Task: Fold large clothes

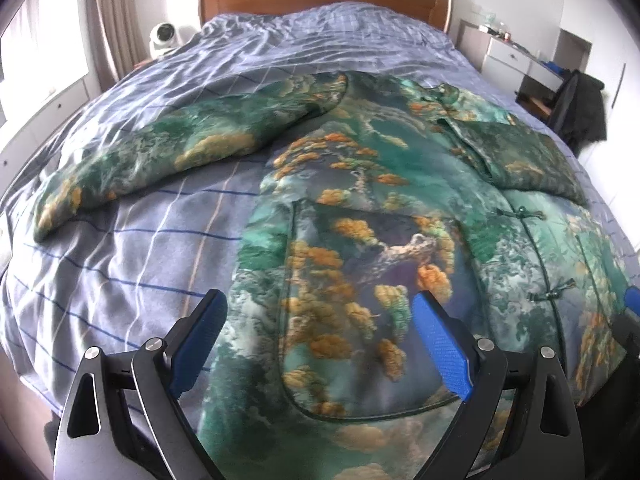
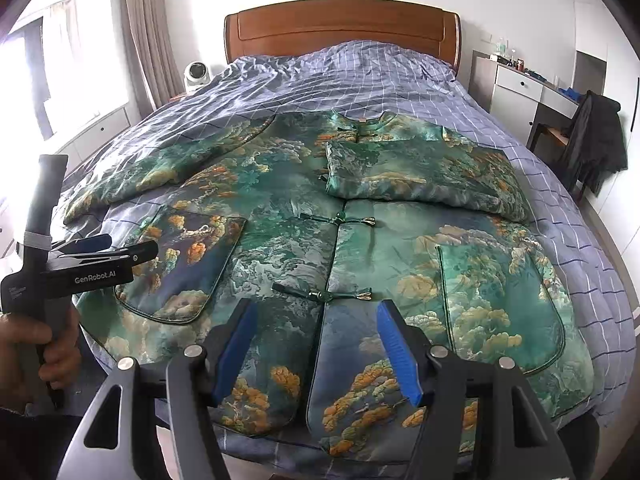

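The jacket [image 2: 288, 216] is green and teal satin printed with orange-gold cloud and tree shapes, with dark green knot fastenings. The duvet [image 2: 360, 76] is lavender-blue, checked with thin white and navy lines. The headboard [image 2: 340, 24] is reddish-brown wood. Both grippers [image 1: 320, 340] [image 2: 316, 344] are black with blue pads [image 1: 440, 344].

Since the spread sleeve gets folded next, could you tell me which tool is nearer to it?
Left. The left tool, open, hovers over the jacket pocket on the spread sleeve's side; the right tool, open, sits over the centre hem, farther away.
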A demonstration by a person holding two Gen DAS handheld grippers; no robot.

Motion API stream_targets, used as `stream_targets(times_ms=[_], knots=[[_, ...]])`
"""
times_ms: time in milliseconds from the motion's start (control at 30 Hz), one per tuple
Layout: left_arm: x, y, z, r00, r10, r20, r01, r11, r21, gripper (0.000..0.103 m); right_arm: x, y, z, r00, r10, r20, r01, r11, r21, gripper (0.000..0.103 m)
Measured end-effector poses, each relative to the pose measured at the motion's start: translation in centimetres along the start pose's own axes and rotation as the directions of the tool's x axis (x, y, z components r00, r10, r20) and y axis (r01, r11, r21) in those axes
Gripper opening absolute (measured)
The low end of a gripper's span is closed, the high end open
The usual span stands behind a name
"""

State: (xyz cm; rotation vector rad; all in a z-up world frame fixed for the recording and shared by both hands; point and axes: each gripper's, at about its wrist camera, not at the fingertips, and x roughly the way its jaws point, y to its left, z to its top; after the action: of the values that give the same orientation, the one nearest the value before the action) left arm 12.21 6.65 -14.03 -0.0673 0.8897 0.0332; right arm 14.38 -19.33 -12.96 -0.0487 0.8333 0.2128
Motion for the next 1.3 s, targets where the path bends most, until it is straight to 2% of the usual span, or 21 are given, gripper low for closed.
stream_targets(times_ms=[133, 300, 400, 533, 633, 733, 867, 933, 967, 1000, 1033, 1067, 1100, 1133, 1200, 1233, 1300], knots=[[0.5, 1.9, 0.3, 1.000, -0.010, -0.020, 0.009, 0.998, -0.064, 0.094, -0.2, 0.2, -0.1, 1.000, 0.001, 0.004, -0.001, 1.000, -0.005, 0.064], [0.9, 6.2, 1.7, 1.000, -0.018, -0.021, 0.014, 0.986, -0.168, 0.094, -0.3, 0.0, -0.2, 1.000, 0.003, 0.002, -0.003, 1.000, 0.006, 0.064], [1.2, 10.2, 3.1, 1.000, -0.019, 0.007, 0.020, 0.963, -0.268, 0.095, -0.4, -0.1, -0.2, 1.000, 0.004, 0.003, -0.004, 1.000, 0.009, 0.064], [3.0, 17.3, 4.5, 0.996, -0.078, 0.053, 0.094, 0.860, -0.501, 0.096, -0.5, -0.1, -0.3, 1.000, 0.006, 0.003, -0.006, 1.000, 0.005, 0.064], [4.6, 20.9, 5.2, 0.994, -0.074, 0.077, 0.106, 0.786, -0.610, 0.096, -0.4, 0.0, -0.4, 1.000, 0.006, 0.000, -0.006, 1.000, 0.003, 0.064], [6.4, 24.2, 5.5, 0.998, -0.005, 0.067, 0.050, 0.718, -0.694, 0.096, -0.4, 0.0, -0.6, 1.000, 0.005, -0.004, -0.005, 1.000, 0.003, 0.064], [8.8, 27.1, 5.1, 0.999, 0.049, 0.003, -0.028, 0.622, -0.782, 0.096, 0.0, -0.2, -0.7, 1.000, 0.006, -0.024, -0.006, 1.000, 0.013, 0.064], [9.0, 27.4, 5.0, 0.997, 0.075, 0.007, -0.039, 0.603, -0.797, 0.093, 0.0, -0.3, -0.7, 1.000, 0.009, -0.024, -0.008, 1.000, 0.017, 0.064], [8.8, 27.2, 5.3, 0.993, 0.120, 0.013, -0.063, 0.607, -0.792, 0.088, 0.0, -0.3, -0.7, 1.000, 0.008, -0.023, -0.008, 1.000, 0.016, 0.064], [8.5, 27.1, 5.6, 0.987, 0.157, 0.018, -0.085, 0.621, -0.780, 0.067, 0.0, -0.3, -0.8, 1.000, 0.011, -0.024, -0.011, 1.000, 0.017, 0.064], [8.4, 26.6, 6.1, 0.983, 0.184, 0.015, -0.108, 0.637, -0.763, 0.041, 0.1, -0.3, -0.8, 0.999, 0.015, -0.028, -0.015, 1.000, 0.018, 0.064], [8.5, 26.5, 6.5, 0.981, 0.192, 0.019, -0.113, 0.652, -0.750, 0.025, 0.2, -0.4, -0.9, 0.999, 0.018, -0.031, -0.018, 1.000, 0.020, 0.064], [8.2, 25.8, 7.3, 0.978, 0.208, 0.022, -0.129, 0.682, -0.720, 0.012, 0.4, -0.4, -1.0, 0.999, 0.025, -0.038, -0.024, 0.999, 0.024, 0.064], [7.9, 25.3, 8.1, 0.970, 0.242, 0.020, -0.160, 0.699, -0.697, 0.011, 0.5, -0.4, -1.1, 0.999, 0.030, -0.042, -0.029, 0.999, 0.026, 0.064], [5.5, 22.8, 10.1, 0.939, 0.337, 0.066, -0.233, 0.767, -0.598, 0.009, 0.6, -0.5, -1.2, 0.998, 0.038, -0.047, -0.036, 0.999, 0.030, 0.064], [4.3, 21.6, 11.1, 0.924, 0.368, 0.103, -0.257, 0.798, -0.544, 0.009, 0.6, -0.5, -1.2, 0.998, 0.040, -0.047, -0.039, 0.999, 0.032, 0.064], [1.3, 16.1, 13.4, 0.888, 0.403, 0.220, -0.301, 0.874, -0.381, 0.009, 0.6, -0.5, -1.3, 0.998, 0.044, -0.045, -0.043, 0.999, 0.032, 0.064]])
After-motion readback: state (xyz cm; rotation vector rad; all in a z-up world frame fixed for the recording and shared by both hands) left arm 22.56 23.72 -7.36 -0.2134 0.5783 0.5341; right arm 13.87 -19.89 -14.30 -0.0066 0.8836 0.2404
